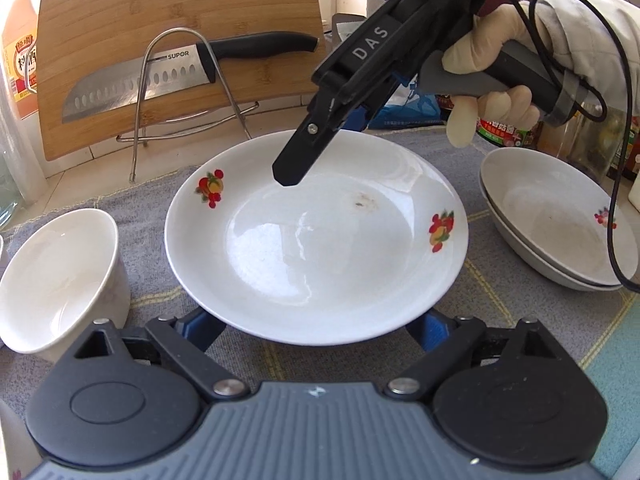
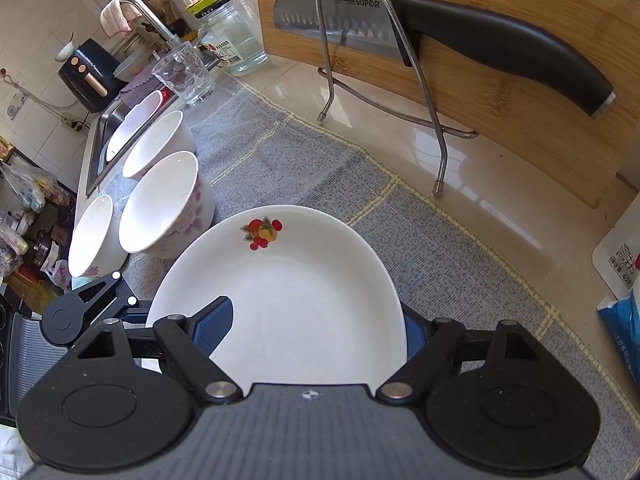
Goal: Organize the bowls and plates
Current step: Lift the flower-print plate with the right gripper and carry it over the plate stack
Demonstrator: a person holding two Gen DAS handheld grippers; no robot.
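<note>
Plate (image 1: 316, 240) with fruit prints sits flat on the grey cloth (image 1: 160, 196), mid surface, between a white bowl (image 1: 60, 276) on one side and two stacked dishes (image 1: 560, 232) on the other.

Left tongs (image 1: 314, 332) are released. The blue pads are spread wide and the tips are hidden under the near rim, so I can't see them pressing anything.

Right tongs (image 2: 312, 332) are also released. They straddle the far rim, one pad over the plate's inside, the other outside and below the edge. The gap looks too wide for a pinch on the rim.

Nothing is grasped yet. My read is that this is the setup for lifting the plate, probably onto the stacked dishes.

Risks:
- Glazed rim plus a shallow pinch. If the right tongs close on only the lip, the plate can pivot and slide out once lifted.
- The two tongs are on opposite rims. If one lifts first, the plate tips and scrapes or skids on the cloth.
- The left tips under the rim could lever the plate toward the bowl, which is near on that side, and cause a knock or chip.
- The cable hanging from the right hand drapes over the stacked dishes and could snag or drag them on a move that way.
- Setting the plate down off-centre on the stack would leave it rocking.
- The knife (image 1: 160, 80) on the rack behind is well apart, so low concern.
</note>
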